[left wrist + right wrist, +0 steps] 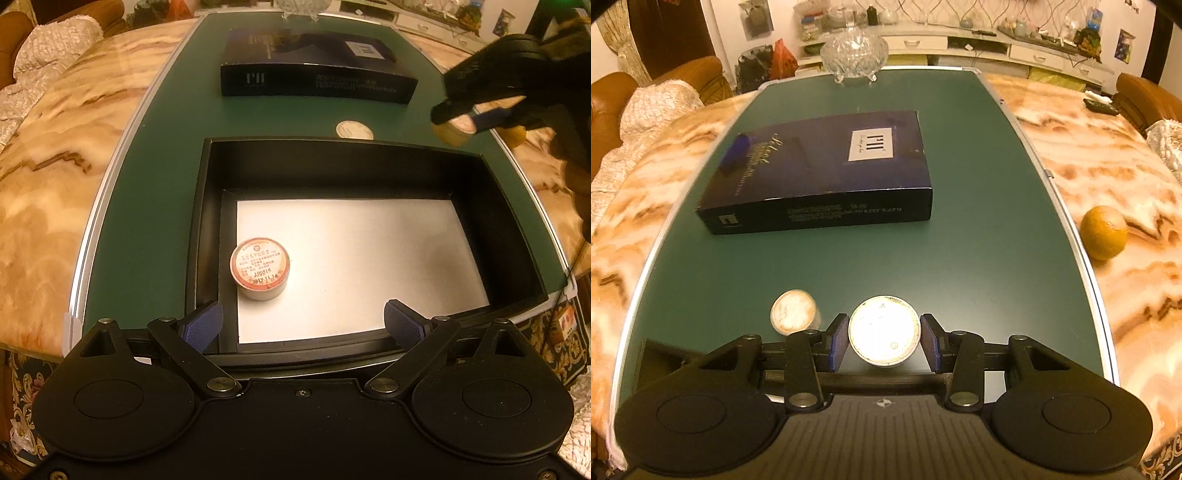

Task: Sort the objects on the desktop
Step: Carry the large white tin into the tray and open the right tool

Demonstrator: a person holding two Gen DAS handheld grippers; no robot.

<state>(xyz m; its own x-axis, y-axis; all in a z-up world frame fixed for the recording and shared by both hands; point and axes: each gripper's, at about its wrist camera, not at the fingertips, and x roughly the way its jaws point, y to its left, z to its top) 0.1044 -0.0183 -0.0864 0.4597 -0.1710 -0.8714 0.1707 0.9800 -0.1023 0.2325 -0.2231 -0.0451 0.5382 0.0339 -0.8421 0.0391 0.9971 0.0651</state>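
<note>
Over the black tray [199, 229], the left gripper [303, 325] hangs with its jaws wide apart, empty. One small round tub [259, 268] sits inside at 7 o'clock. Past the tray at 1 o'clock, the right gripper [884, 341] squeezes a second tub [884, 334], lifted off the green mat [979, 258]. A third tub [793, 312] sits just beside, at 9 o'clock.
</note>
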